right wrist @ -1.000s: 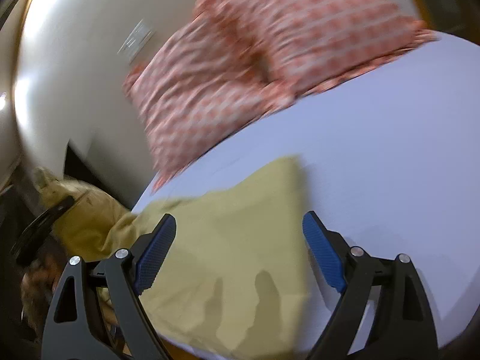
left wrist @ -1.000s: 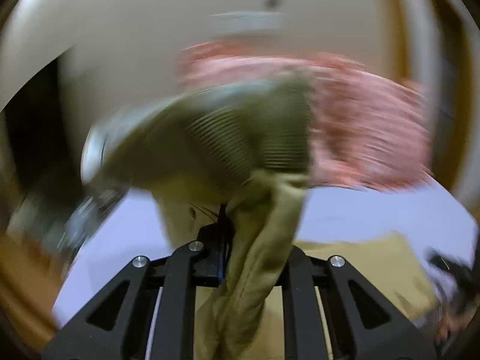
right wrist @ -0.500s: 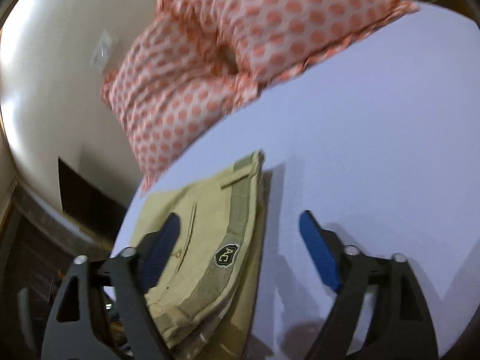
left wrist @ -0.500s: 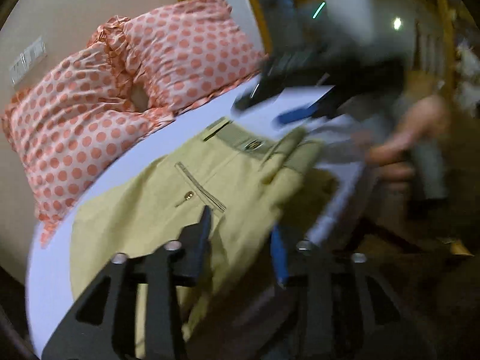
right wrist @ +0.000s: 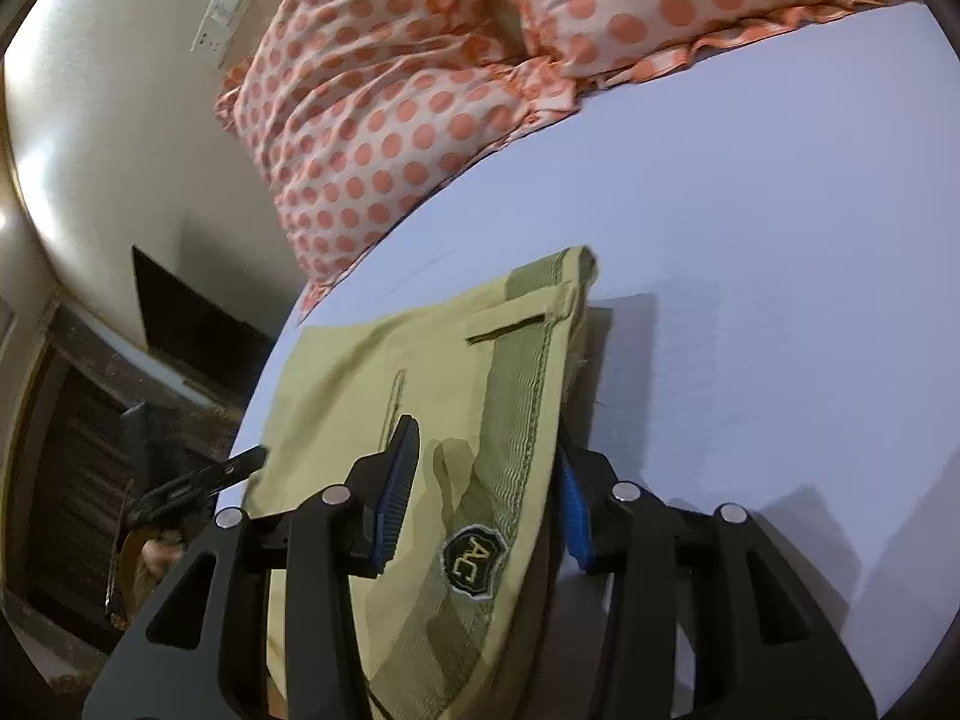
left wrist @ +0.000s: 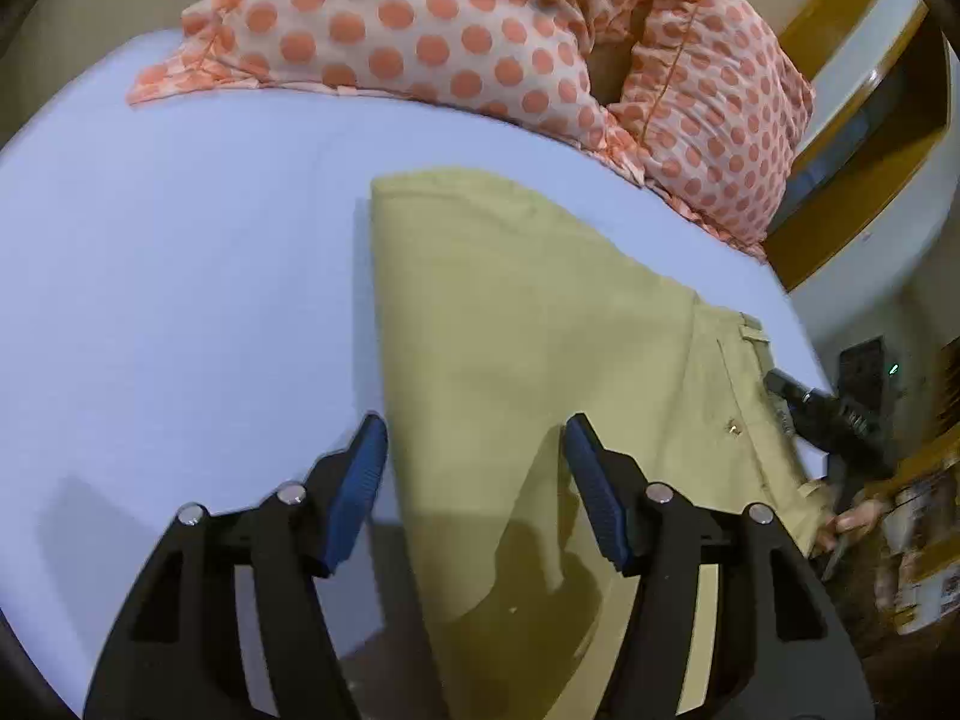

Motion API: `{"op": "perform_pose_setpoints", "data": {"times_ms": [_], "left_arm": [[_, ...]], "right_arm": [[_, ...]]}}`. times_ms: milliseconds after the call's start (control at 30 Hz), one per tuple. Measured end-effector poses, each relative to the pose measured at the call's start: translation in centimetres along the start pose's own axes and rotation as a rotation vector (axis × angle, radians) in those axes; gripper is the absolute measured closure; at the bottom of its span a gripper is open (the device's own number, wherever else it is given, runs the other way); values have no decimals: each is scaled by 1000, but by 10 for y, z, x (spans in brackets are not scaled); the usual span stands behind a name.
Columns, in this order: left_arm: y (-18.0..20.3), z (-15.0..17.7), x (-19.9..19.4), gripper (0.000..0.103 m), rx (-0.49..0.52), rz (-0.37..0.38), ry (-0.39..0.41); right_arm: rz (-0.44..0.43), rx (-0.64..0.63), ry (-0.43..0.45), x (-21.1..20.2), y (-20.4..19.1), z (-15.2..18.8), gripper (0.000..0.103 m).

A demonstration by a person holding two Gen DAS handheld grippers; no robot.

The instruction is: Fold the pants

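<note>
Lying folded at the near edge of the bed (left wrist: 180, 252), the khaki pants (left wrist: 516, 324) carry a dark shield patch (right wrist: 471, 558) on the waistband that reads "AC". Their long axis runs along that edge, waistband toward the right gripper (right wrist: 483, 498) and fold toward the left gripper (left wrist: 474, 486), with wide bare sheet beyond them up to the spotted pillows (left wrist: 480, 30). Both grippers have their blue pads spread apart, the right one straddling the waistband end without pinching it, the left one hovering over the pants' folded edge.
</note>
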State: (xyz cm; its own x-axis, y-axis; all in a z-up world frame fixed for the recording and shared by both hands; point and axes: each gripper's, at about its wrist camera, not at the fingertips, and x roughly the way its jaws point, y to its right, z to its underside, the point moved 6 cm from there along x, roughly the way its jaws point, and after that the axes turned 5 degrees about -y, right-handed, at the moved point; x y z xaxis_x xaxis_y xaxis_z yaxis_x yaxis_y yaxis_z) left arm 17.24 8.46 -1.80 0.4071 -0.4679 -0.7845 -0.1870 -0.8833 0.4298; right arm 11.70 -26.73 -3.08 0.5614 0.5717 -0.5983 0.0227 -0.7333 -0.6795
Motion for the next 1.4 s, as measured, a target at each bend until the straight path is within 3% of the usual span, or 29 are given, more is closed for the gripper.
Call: {"op": "perform_pose_setpoints", "data": {"times_ms": [67, 133, 167, 233, 300, 433, 533, 600, 633, 667, 700, 733, 767, 833, 867, 933, 967, 1033, 1100, 1167, 1233, 1300, 1333, 1367, 1400], "left_arm": [[0, -6, 6, 42, -13, 53, -30], [-3, -11, 13, 55, -28, 77, -51], [-3, -13, 15, 74, -27, 76, -62], [1, -11, 14, 89, -22, 75, -83], [10, -18, 8, 94, 0, 49, -72], [32, -61, 6, 95, 79, -28, 37], [40, -99, 23, 94, 119, -140, 120], [35, -114, 49, 85, 122, -273, 107], [32, -115, 60, 82, 116, -330, 80], [28, -114, 66, 75, 106, -368, 54], [27, -111, 61, 73, 103, -365, 64], [27, -107, 53, 73, 108, -365, 85], [26, -102, 43, 70, 115, -371, 106], [29, -90, 19, 62, 126, -327, 141], [34, -83, 11, 57, 125, -275, 151], [50, -70, 4, 51, 130, -151, 140], [58, -61, 8, 46, 132, -88, 114], [66, -51, 29, 37, 117, -34, 38], [62, -47, 57, 37, 87, -72, -35], [64, -49, 61, 35, 104, -108, 1], [68, -43, 57, 34, 112, -165, -4], [72, -29, 45, 18, 127, -193, 7], [76, -20, 35, 13, 139, -202, 22], [78, -11, 25, 2, 150, -220, 35], [81, 3, 14, 2, 158, -266, 50]], "right_arm": [[-84, 55, -65, 8, 4, 3, 85], [-194, 127, -83, 9, 8, 4, 87], [-226, 158, -87, 9, 11, 3, 88], [-257, 178, -84, 8, 9, -2, 89], [-255, 156, -66, 5, -1, -15, 89], [-236, 90, 31, -7, -23, -61, 93], [-175, 96, 116, -11, -22, -100, 94], [-64, 107, 146, -1, -11, -117, 91], [32, 107, 137, 5, -4, -119, 84], [190, 99, 115, 10, 6, -119, 75], [326, 77, 97, 8, 12, -116, 70], [372, 57, 104, 4, 14, -114, 64], [374, 35, 142, -7, 11, -109, 52], [278, 6, 174, -20, -1, -99, 47], [199, -13, 143, -19, -11, -92, 47], [129, -34, 85, -10, -25, -79, 46], [115, -42, 39, 0, -29, -72, 37], [133, -25, -30, 19, -27, -63, 19], [162, -4, -41, 32, -19, -61, 17], [172, 5, -28, 32, -19, -64, 16], [292, 30, -17, 22, -19, -58, 16], [399, 9, 21, 5, -25, -44, 12], [427, -6, 35, -5, -30, -34, 1], [447, -20, 60, -15, -37, -22, 1], [445, -35, 82, -20, -44, -11, 1]]}}
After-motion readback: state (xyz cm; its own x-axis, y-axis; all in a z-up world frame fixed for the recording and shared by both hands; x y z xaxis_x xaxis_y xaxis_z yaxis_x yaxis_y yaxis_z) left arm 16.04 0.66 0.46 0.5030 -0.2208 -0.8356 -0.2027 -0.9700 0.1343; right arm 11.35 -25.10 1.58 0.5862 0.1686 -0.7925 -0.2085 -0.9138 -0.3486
